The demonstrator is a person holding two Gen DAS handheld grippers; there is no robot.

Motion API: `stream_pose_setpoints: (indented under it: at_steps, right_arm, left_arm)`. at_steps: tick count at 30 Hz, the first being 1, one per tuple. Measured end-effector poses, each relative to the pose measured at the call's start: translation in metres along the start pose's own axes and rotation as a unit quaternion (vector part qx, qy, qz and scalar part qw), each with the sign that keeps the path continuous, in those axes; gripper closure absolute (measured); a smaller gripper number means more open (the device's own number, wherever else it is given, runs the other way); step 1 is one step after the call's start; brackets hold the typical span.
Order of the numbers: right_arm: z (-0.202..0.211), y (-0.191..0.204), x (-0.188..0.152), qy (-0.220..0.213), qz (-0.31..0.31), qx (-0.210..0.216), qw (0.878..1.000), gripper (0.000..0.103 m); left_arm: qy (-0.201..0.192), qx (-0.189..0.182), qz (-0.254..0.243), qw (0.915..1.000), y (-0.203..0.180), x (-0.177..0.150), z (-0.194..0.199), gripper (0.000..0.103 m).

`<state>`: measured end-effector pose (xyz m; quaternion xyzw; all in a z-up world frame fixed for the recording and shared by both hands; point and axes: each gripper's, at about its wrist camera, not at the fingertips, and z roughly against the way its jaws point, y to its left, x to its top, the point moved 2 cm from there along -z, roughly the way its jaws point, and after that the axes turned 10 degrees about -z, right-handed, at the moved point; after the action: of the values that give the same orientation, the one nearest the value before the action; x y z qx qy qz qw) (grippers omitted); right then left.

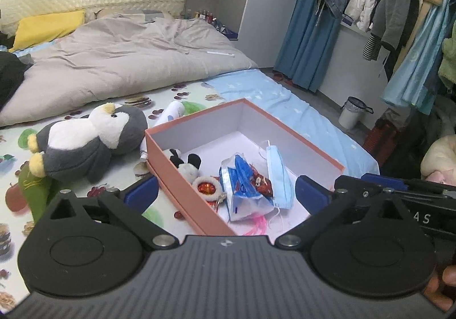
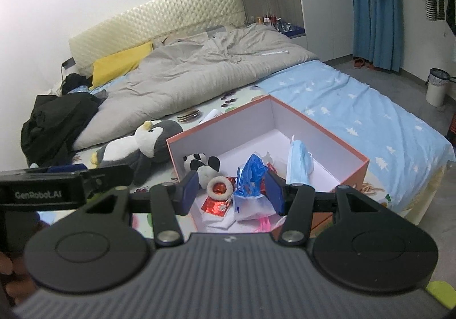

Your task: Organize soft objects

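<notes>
Bedding, a rumpled grey duvet (image 1: 128, 57), covered the mattress behind a salmon-pink open box (image 1: 299, 142) standing on the patterned sheet. A grey-and-white plush penguin (image 1: 91, 142) lay just left of the box, while a small panda toy (image 2: 202, 166), blue face mask (image 1: 278, 176) and blue plastic wrapper (image 2: 250, 173) sat inside. The left gripper (image 1: 226, 195) hung wide and empty over the box; the right gripper (image 2: 232, 193) was half spread, gripping nothing.

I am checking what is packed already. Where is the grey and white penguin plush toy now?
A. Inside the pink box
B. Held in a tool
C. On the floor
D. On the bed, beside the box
D: the penguin plush lies on the patterned sheet, outside the left wall of the pink box.
</notes>
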<state>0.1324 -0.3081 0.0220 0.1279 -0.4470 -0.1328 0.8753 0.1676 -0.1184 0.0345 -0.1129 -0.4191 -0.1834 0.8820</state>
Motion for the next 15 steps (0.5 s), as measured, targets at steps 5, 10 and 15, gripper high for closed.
stream_pose_setpoints:
  at_steps: [5, 10, 15]
  right_arm:
    - [0.019, 0.0, -0.014, -0.008, -0.003, 0.004, 1.0, 0.048]
    - [0.021, -0.005, -0.025, -0.01, 0.002, 0.009, 1.0, 0.042]
    - [0.011, -0.015, -0.036, 0.005, 0.0, 0.0, 1.0, 0.042]
  left_arm:
    - [0.006, 0.013, 0.009, 0.9999, -0.006, -0.011, 0.014, 0.0]
    - [-0.001, 0.027, 0.022, 0.9994, -0.008, -0.021, 0.023, 0.0]
    - [0.006, 0.038, 0.019, 0.9991, -0.011, -0.034, 0.021, 0.0]
